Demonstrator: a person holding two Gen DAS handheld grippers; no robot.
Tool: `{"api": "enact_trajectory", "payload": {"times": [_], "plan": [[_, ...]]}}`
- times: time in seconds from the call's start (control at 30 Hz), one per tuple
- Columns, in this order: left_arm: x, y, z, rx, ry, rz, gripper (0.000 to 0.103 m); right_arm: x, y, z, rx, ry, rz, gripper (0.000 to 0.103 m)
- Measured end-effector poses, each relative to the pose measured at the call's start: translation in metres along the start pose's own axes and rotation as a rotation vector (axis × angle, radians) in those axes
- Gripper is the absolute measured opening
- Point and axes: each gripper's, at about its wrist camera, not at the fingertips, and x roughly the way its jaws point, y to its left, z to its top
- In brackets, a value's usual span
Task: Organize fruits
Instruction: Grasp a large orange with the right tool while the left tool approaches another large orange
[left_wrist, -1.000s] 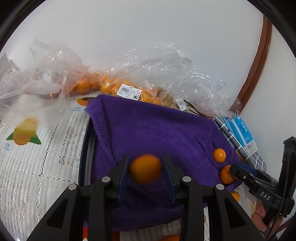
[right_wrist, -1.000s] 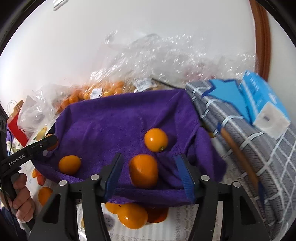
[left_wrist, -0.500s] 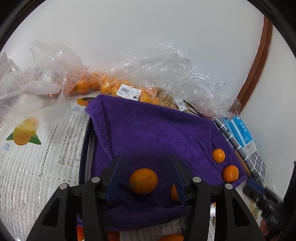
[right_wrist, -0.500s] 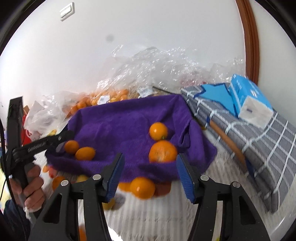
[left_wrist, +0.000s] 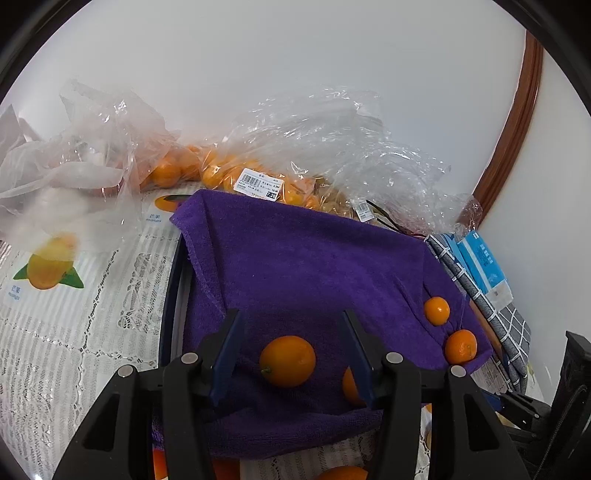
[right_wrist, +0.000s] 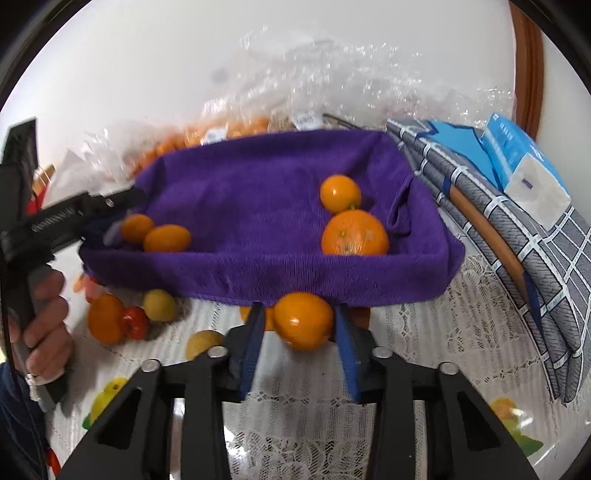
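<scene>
Right gripper (right_wrist: 300, 325) closing on a smooth round orange citrus fruit (right_wrist: 303, 320), just in front of the purple towel-lined tray (right_wrist: 295, 284). Left gripper (left_wrist: 291, 354) open over the tray, its fruit (left_wrist: 287, 361) released. Risk: the round fruit may squirt from narrow pads.

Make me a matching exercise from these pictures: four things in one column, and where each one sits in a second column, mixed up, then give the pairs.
Things:
1. blue tissue pack
2. big orange
3. barcode label
4. orange fruit on which the jaws are closing

Places:
A. on a clear plastic bag of fruit
B. between the right gripper fingers, in front of the towel
C. on the grey checked cloth
D. on the purple towel, near its right end

Pairs: 1-C, 2-D, 3-A, 4-B
</scene>
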Motion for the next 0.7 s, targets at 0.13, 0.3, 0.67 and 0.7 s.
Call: {"api": "enact_trajectory", "payload": {"times": [0.13,0.3,0.67,0.7], "plan": [[-0.001,-0.002,-0.001,0.012,-0.007,0.001,0.051,-0.004,-0.003,-0.001,0.010,-0.023,0.012,0.034],[-0.007,-0.005,-0.002,0.020,-0.028,-0.008,0.051,-0.017,-0.009,-0.002,0.026,-0.082,0.013,0.034],[-0.049,-0.010,-0.021,0.046,-0.074,-0.078,0.051,-0.032,-0.026,-0.002,0.061,-0.134,-0.084,0.034],[-0.055,-0.012,-0.025,0.060,-0.079,-0.076,0.051,-0.033,-0.027,-0.003,0.064,-0.135,-0.084,0.034]]}}
